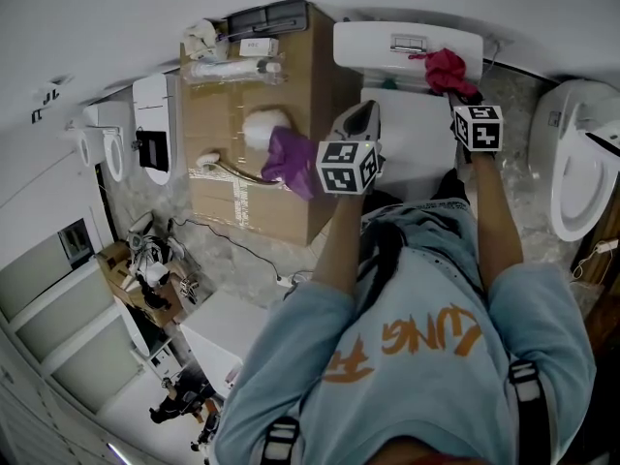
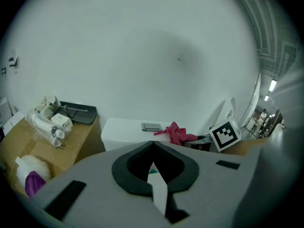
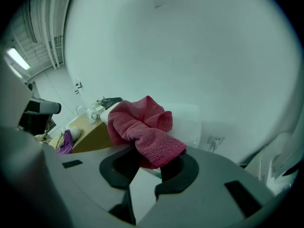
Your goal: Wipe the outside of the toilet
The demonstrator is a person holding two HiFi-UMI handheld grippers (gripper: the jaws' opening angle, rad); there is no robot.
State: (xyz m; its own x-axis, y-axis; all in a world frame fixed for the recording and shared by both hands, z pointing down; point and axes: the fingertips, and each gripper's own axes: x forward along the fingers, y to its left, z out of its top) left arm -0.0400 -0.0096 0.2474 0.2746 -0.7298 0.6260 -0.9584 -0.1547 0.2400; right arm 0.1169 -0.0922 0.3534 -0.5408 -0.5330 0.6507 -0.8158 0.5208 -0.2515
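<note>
Your right gripper (image 3: 149,156) clamps the soft, limp crimson knit cloth (image 3: 142,127) at its bunched middle, a good hold; your left gripper (image 2: 153,148) is closed and empty.

Left gripper (image 2: 153,144) closed; red cloth (image 2: 175,133) at toilet tank (image 2: 124,129) right end.

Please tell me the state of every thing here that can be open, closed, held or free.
left gripper: shut, empty.
right gripper: shut on the red cloth.
red cloth: bunched up, held.
toilet lid: down.
cardboard box: closed.
</note>
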